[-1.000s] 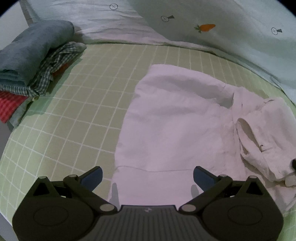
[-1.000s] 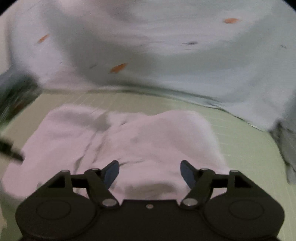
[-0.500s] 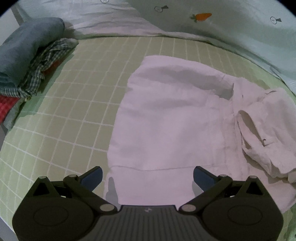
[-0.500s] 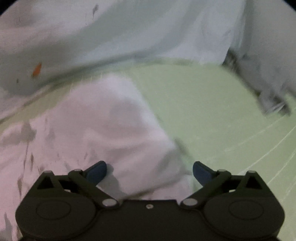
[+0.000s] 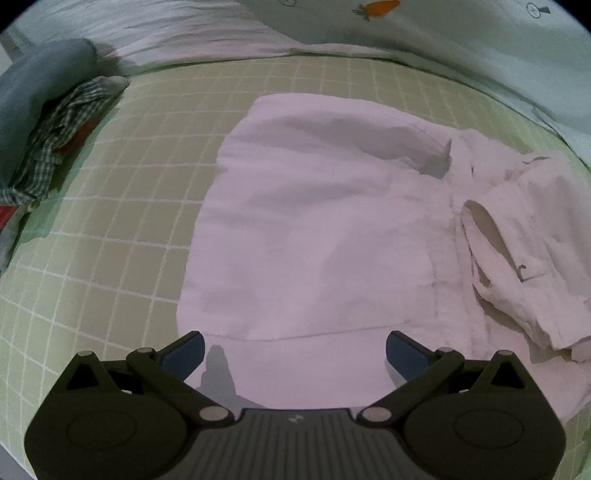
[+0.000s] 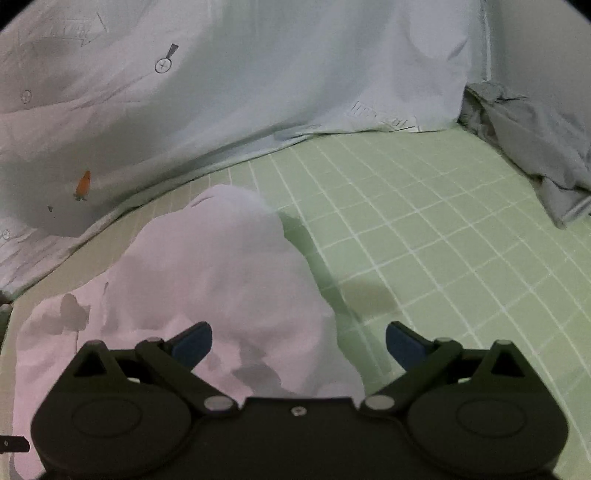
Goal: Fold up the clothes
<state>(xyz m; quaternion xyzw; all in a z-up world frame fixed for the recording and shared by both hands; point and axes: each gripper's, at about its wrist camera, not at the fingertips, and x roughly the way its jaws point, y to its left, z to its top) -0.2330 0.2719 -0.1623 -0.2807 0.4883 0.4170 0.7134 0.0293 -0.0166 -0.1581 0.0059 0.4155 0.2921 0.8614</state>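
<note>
Left wrist: left gripper [image 5: 293, 349] spread wide, empty, over the near hem of the white shirt [image 5: 317, 229] lying flat on the green sheet [image 5: 110, 221].
Right wrist: right gripper [image 6: 298, 343] also spread, empty, above the shirt's bunched part [image 6: 221, 266].

On my left camera the shirt [image 5: 314, 229] reads pale pink-white, unpatterned. It lies on a bed sheet [image 5: 122, 229] of light green, crossed by a white grid. Behind it I see a quilt [image 5: 461, 33] in pale blue-white, printed with an orange carrot [image 5: 376, 7] and small dark circle marks. At far left I note a pile of clothes [image 5: 48, 122]: grey-blue on top, a green-and-white check beneath, red at the bottom. My left gripper [image 5: 293, 349] is black with blue fingers [image 5: 184, 352]. On my right camera the right gripper [image 6: 299, 341] shows the same black and blue; a plain grey cloth [image 6: 535, 147] lies at far right.
</note>
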